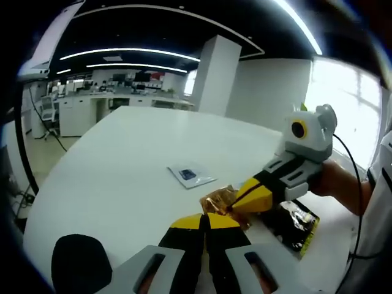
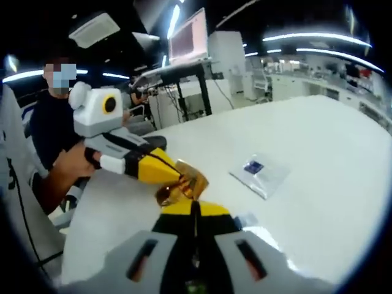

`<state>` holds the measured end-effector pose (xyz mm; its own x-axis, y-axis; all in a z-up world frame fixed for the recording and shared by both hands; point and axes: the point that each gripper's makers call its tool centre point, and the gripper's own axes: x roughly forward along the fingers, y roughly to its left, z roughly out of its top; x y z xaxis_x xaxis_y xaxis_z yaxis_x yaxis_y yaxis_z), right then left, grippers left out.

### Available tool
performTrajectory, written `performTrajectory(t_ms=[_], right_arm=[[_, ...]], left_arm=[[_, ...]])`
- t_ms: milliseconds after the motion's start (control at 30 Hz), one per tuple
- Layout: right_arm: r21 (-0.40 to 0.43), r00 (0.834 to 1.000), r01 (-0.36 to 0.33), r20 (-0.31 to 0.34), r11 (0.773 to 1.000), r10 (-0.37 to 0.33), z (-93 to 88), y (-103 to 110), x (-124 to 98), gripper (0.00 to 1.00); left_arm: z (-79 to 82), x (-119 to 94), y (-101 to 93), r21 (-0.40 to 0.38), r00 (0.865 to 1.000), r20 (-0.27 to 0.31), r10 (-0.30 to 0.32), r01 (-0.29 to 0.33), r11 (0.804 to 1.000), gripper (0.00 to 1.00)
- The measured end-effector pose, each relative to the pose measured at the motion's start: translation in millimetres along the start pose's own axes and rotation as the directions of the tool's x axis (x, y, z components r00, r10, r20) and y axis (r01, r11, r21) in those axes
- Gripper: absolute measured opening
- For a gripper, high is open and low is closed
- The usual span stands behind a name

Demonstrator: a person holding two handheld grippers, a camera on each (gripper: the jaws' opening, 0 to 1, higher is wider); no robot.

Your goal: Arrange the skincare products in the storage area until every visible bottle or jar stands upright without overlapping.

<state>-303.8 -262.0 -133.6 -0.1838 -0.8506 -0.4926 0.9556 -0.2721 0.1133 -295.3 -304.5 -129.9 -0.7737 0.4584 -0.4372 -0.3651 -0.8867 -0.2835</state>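
While both my grippers, left [image 1: 205, 219] and right [image 1: 236, 205], have fingers pinched shut on the gold sachet [image 1: 219, 199], it hangs just above the counter [image 1: 122, 159], probably for pulling it taut.

Open room: the white table [image 1: 122, 159] lies bare from its near rounded edge across to its far edge, a wide way for a gripper.
Mid-table obstacle: a flat clear sachet [image 1: 191, 175] lies alone, well apart from the edges, with bare surface all round it.
Crowded spot: at the near edge the left gripper [image 1: 205, 222] and right gripper [image 1: 236, 205] meet on a crinkled gold packet [image 1: 219, 197], jaws pressed together.
Beside it: a dark pouch [image 1: 294, 223] lies flat just beyond the packet.
Near side: a hand [image 1: 334, 179] and forearm block that approach.
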Motion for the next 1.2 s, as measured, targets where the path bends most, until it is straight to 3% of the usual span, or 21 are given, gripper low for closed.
performTrajectory(t_ms=[300,367,633,800,967,1067,1200], right_arm=[[-0.131,0.997,0.057,-0.034,0.99,-0.062,-2.4,-3.5,4.9,0.02],[-0.193,0.994,0.083,-0.048,0.978,-0.094,-4.5,-4.9,5.4,0.02],[-0.264,0.989,0.119,-0.052,0.957,-0.137,-2.3,-5.7,6.4,0.04],[-0.307,0.984,0.147,-0.048,0.94,-0.17,-2.0,-6.1,5.8,0.04],[-0.316,0.98,0.173,-0.04,0.933,-0.195,-1.6,-8.6,4.1,0.07],[-0.332,0.977,0.184,-0.04,0.925,-0.209,-1.4,-9.3,3.3,0.08],[-0.334,0.975,0.194,-0.039,0.922,-0.219,-1.0,-11.1,2.4,0.11]], left_arm=[[-4.7,6.2,6.5,0.019,0.999,-0.019,0.036,-0.036,0.999,0.0],[-5.7,6.9,7.4,0.02,0.999,-0.023,0.041,-0.041,0.999,0.0],[-7.8,8.3,9.7,0.025,0.998,-0.031,0.06,-0.059,0.998,0.0],[-7.4,10.7,9.2,0.099,0.995,-0.028,0.095,-0.091,0.991,0.0],[-6.9,10.9,9.7,0.205,0.989,-0.024,0.144,-0.136,0.969,0.01],[-5.0,11.0,12.1,0.292,0.984,0.005,0.179,-0.173,0.941,0.02],[-5.0,11.1,10.8,0.327,0.981,0.006,0.195,-0.186,0.926,0.03]])
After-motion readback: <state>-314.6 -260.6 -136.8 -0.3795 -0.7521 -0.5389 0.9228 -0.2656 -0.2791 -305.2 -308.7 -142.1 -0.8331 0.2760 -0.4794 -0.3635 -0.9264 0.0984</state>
